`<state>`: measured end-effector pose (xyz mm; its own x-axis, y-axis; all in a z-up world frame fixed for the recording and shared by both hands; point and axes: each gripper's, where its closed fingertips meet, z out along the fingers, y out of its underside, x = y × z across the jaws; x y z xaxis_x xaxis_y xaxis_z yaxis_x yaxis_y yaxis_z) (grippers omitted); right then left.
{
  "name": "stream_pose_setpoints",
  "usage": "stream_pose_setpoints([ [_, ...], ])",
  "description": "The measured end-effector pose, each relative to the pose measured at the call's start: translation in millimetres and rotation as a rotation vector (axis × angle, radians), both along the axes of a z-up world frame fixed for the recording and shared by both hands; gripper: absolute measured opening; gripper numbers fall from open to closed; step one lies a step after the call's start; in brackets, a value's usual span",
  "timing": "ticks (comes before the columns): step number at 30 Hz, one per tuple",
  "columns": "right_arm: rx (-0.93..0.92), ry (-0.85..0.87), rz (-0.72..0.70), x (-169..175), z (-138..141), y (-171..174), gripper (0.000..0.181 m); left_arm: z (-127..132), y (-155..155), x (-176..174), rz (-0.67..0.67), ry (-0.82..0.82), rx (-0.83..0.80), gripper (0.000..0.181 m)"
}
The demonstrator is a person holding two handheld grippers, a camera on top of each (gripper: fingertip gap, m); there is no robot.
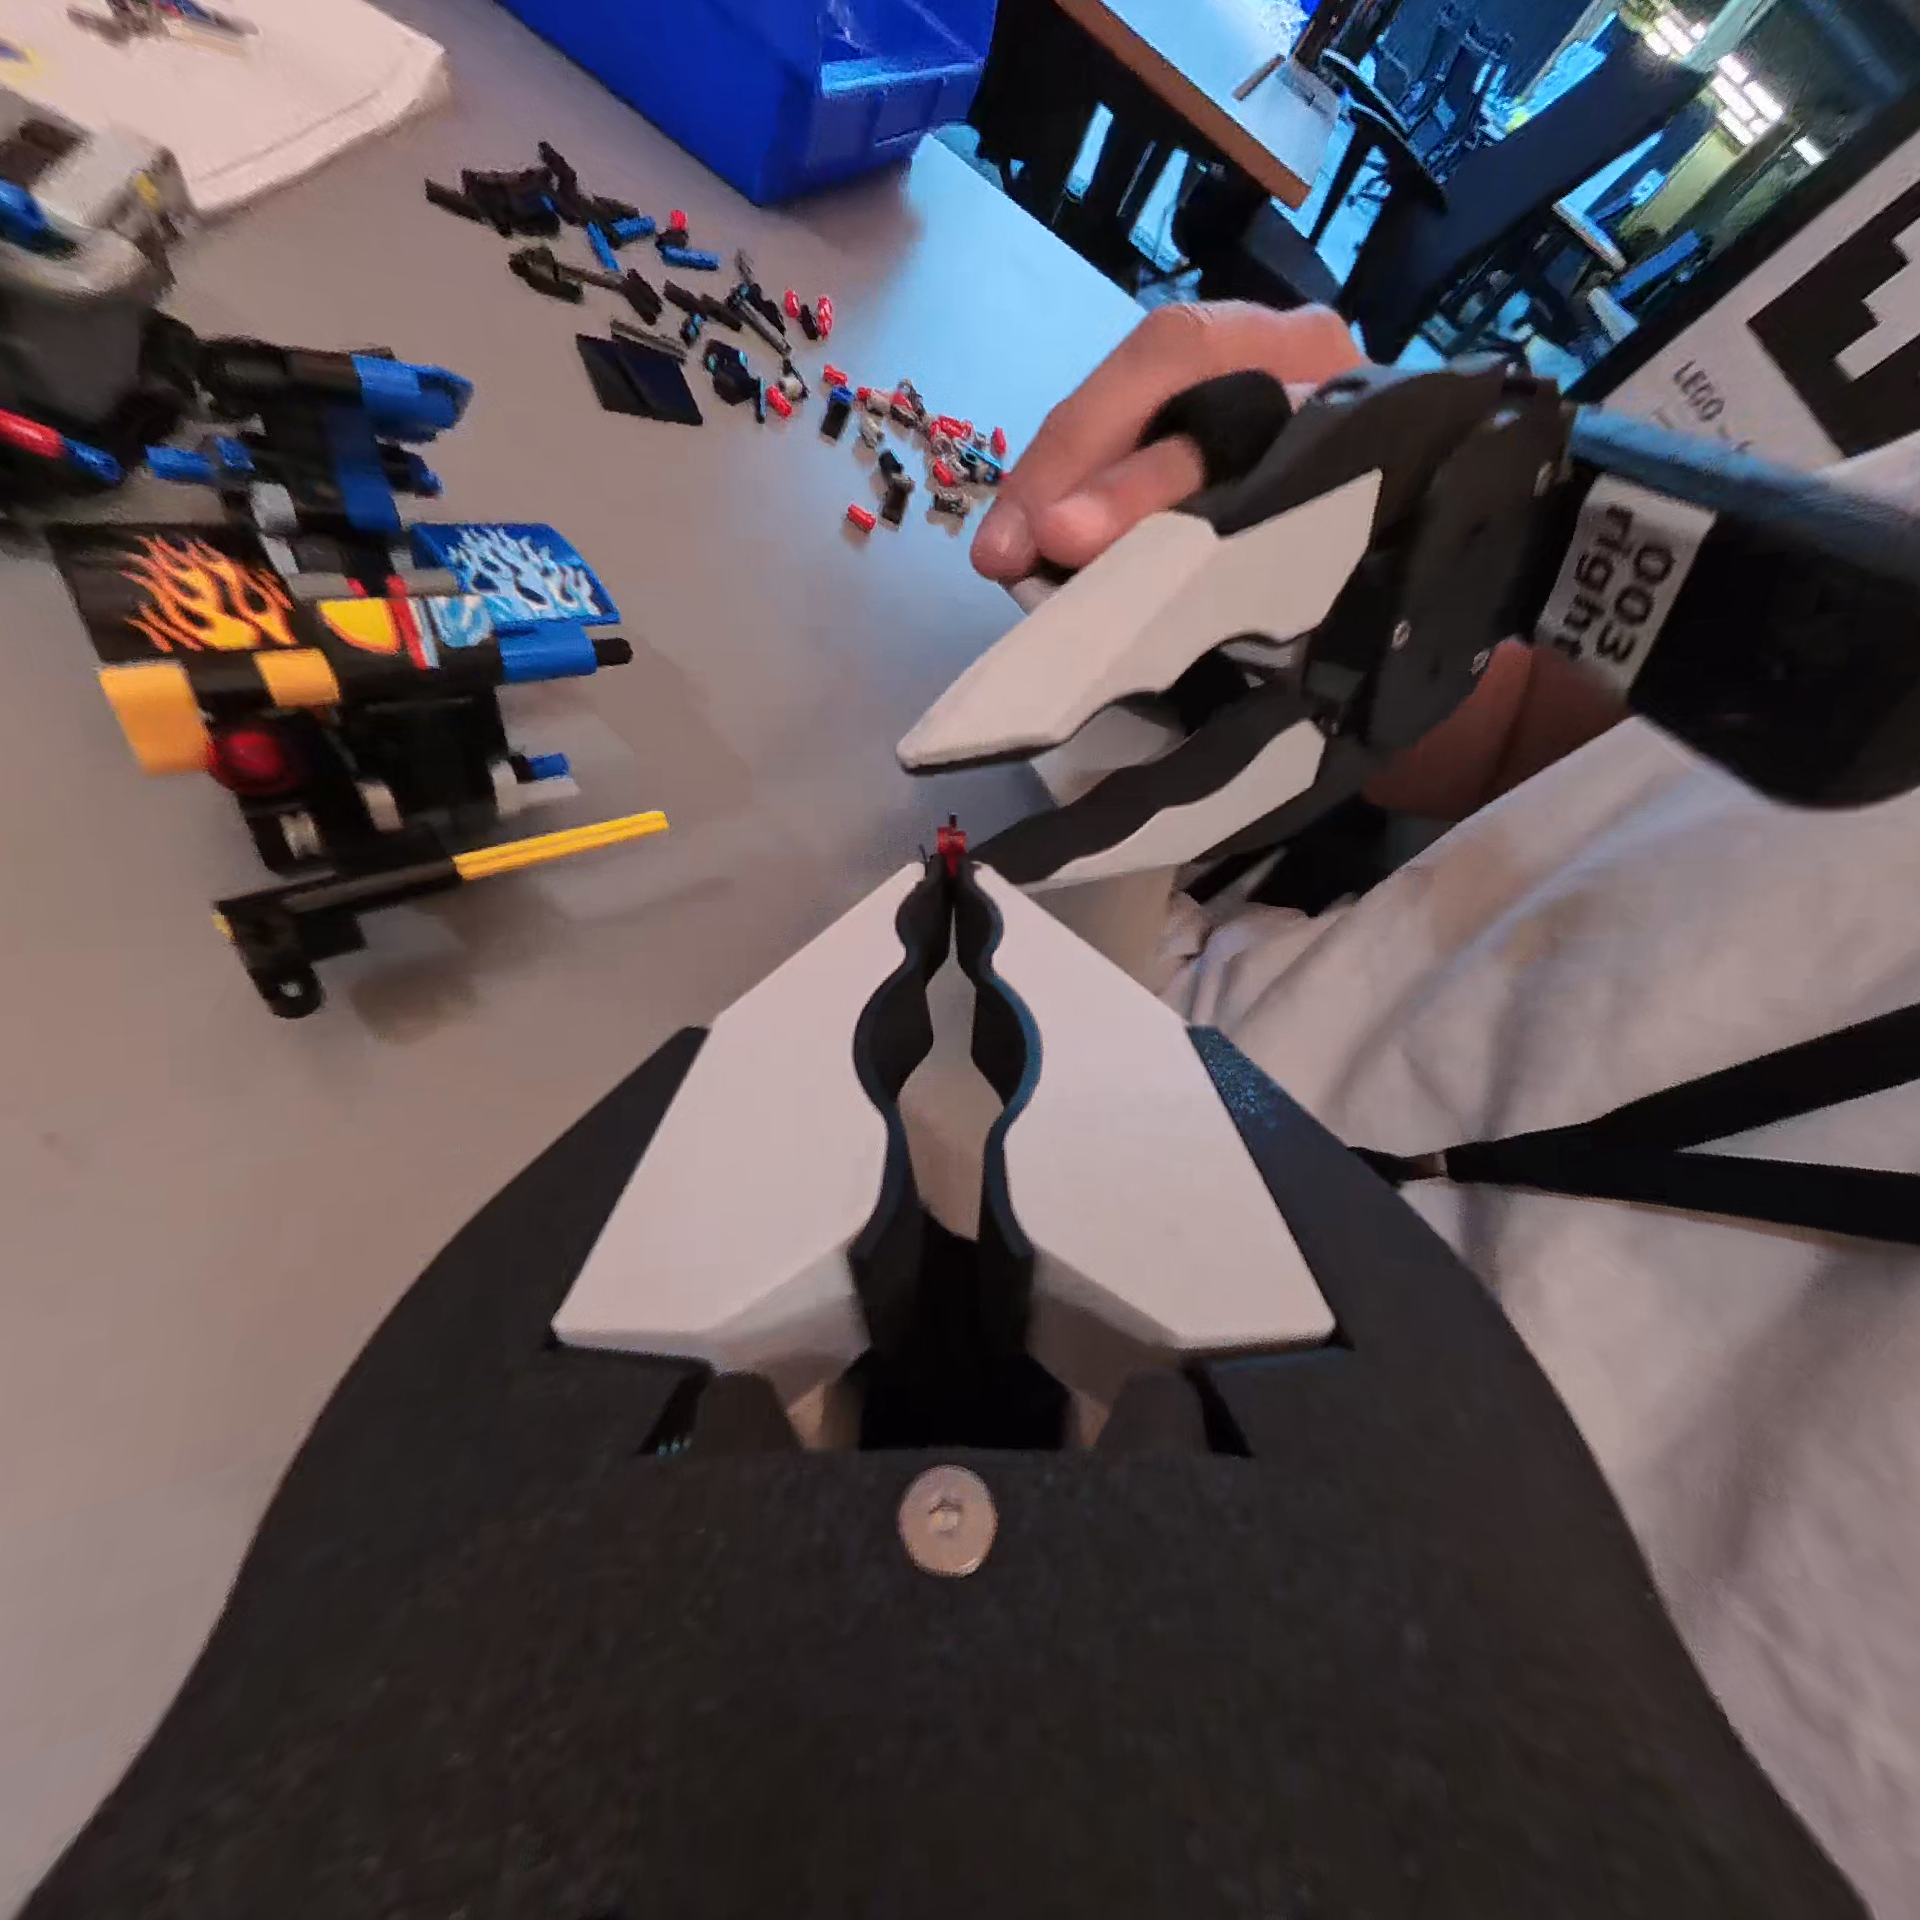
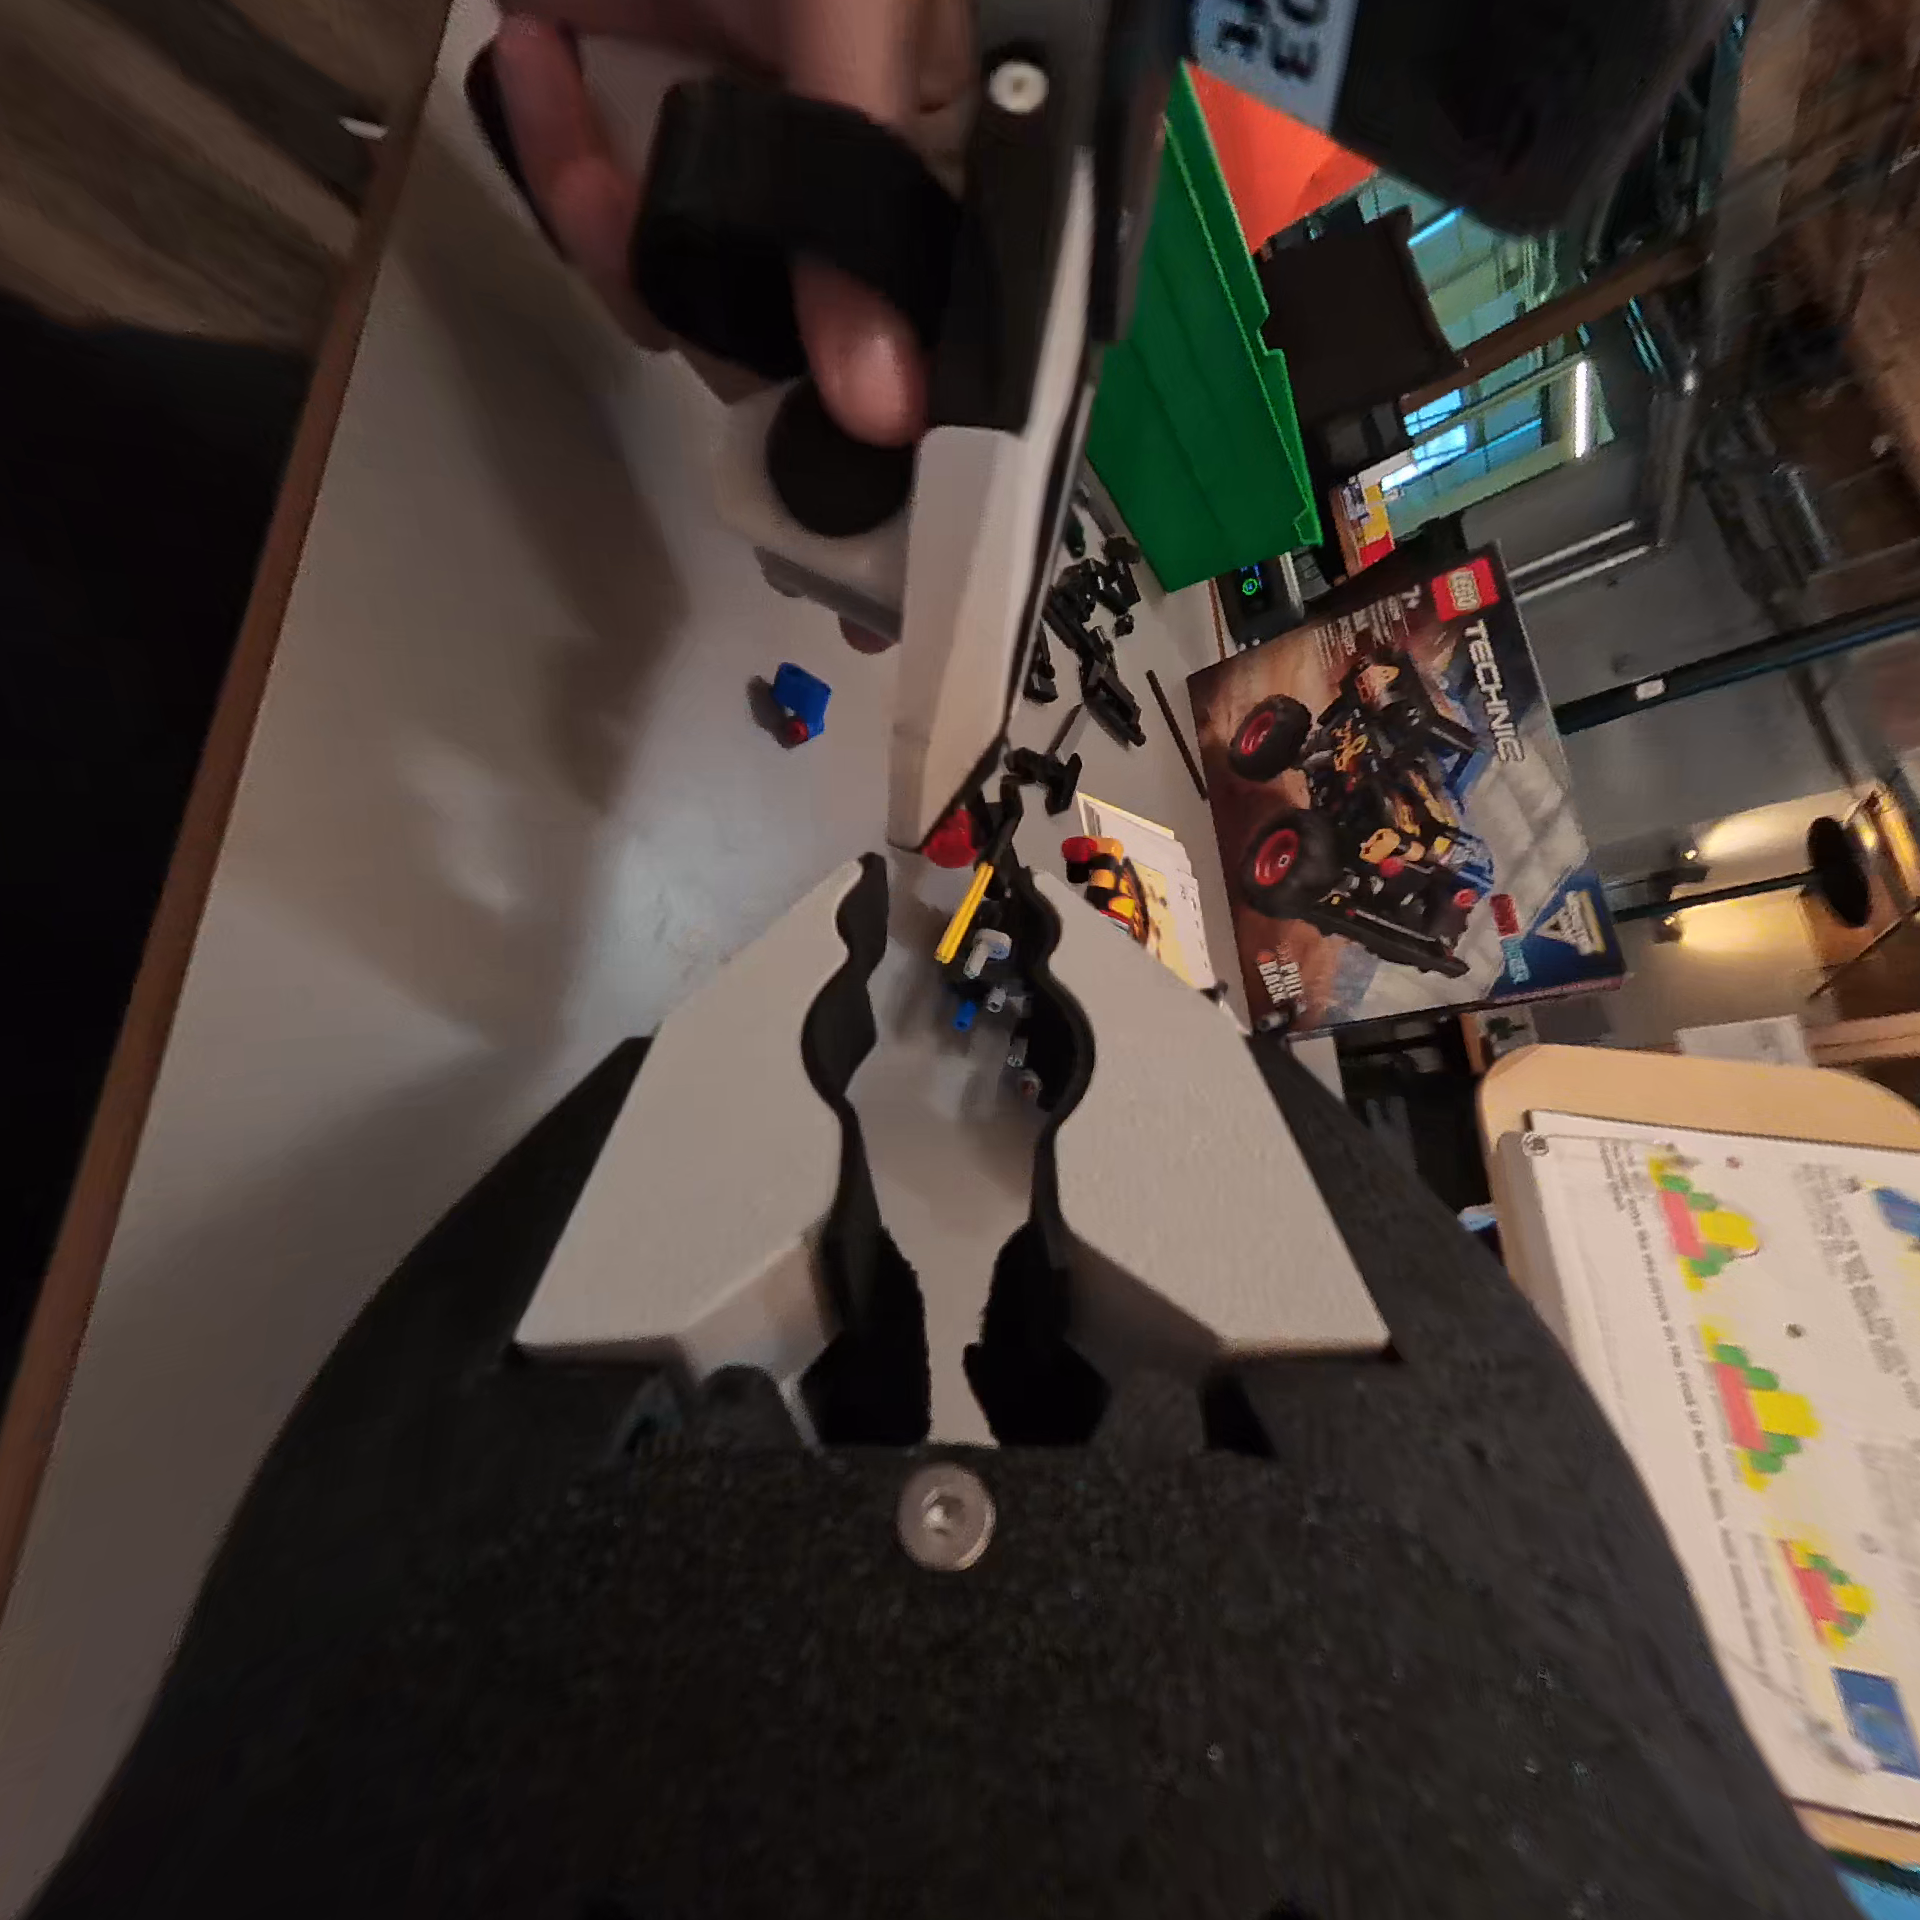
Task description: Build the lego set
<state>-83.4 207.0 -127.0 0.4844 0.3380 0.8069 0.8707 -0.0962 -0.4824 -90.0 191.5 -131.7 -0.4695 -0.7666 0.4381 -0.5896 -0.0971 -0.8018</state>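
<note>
My left gripper (image 1: 948, 883) is shut on a small red Lego pin (image 1: 949, 840) that sticks out of its tips, held above the table. My right gripper (image 2: 954, 878) is open and empty, its tips right at that pin (image 2: 948, 840). In the left wrist view the right gripper (image 1: 945, 800) comes in from the right, jaws spread on either side of the pin. The left gripper (image 2: 935, 821) reaches down from the top of the right wrist view. The partly built truck (image 1: 312, 644), black with flame panels and blue parts, lies on the table to the left.
Loose black, blue and red pieces (image 1: 727, 332) are scattered on the grey table (image 1: 623, 1039). A blue bin (image 1: 790, 83) stands behind them. A green bin (image 2: 1195, 416), the Lego box (image 2: 1403, 800), a blue piece (image 2: 795, 701) and an instruction sheet (image 2: 1714, 1403) are also present. Less than 4 cm separates the two grippers' tips.
</note>
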Motion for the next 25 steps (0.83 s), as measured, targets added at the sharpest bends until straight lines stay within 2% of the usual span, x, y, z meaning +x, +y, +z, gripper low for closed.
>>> stream_pose_setpoints([
  [1,-0.002,-0.023,0.013,-3.0,-2.3,-0.5,0.023,-0.3,-3.3,-1.9,-0.023,0.031,-0.033,0.0],
  [3,0.002,-0.058,0.032,-8.2,-5.7,-1.5,0.022,-0.7,-8.4,-4.7,-0.06,0.087,-0.086,0.0],
  [9,0.027,-0.151,0.037,-10.4,-11.0,-0.2,0.015,-10.4,-5.1,-6.7,-0.089,0.181,-0.038,0.0],
  [14,0.034,-0.162,0.031,-8.1,-14.9,3.1,0.014,-14.1,-1.3,-6.1,-0.089,0.202,0.023,0.0],
  [18,0.045,-0.157,0.025,-4.6,-16.2,4.3,0.009,-10.9,1.0,-8.1,-0.09,0.181,0.012,0.002],
  [22,0.03,-0.03,0.027,-3.5,-14.1,5.5,0.009,-9.4,11.9,-12.2,-0.068,0.158,0.019,0.008],
  [25,0.033,0.094,0.016,0.2,-7.7,7.5,0.009,-8.6,40.3,-17.1,-0.004,0.087,0.165,0.011],
])
